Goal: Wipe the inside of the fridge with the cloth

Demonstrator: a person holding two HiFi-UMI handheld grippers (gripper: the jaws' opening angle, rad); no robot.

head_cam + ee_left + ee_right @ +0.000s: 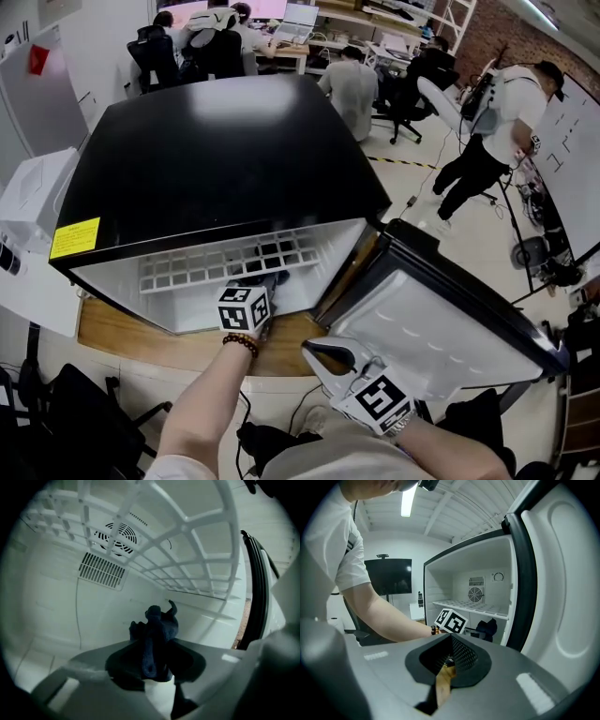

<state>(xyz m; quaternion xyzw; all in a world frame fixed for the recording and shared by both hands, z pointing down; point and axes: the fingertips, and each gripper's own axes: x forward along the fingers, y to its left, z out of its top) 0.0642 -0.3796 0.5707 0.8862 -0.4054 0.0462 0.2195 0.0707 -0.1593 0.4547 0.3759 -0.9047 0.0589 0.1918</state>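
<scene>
The black mini fridge (225, 159) stands with its door (441, 319) swung open to the right. My left gripper (267, 281) reaches into the white interior under the wire shelf (187, 550). It is shut on a bunched dark blue cloth (157, 639), which sticks out past the jaws toward the back wall. From the right gripper view the cloth (488, 627) hangs just below the shelf (473, 606), near the door side. My right gripper (450, 656) waits outside in front of the opening, shut, nothing between its jaws.
A round fan grille (116, 537) and a slotted vent (103, 571) sit on the fridge's back wall. The fridge rests on a wooden tabletop (141, 337). A white box (33, 192) stands to its left. People sit and stand at desks behind.
</scene>
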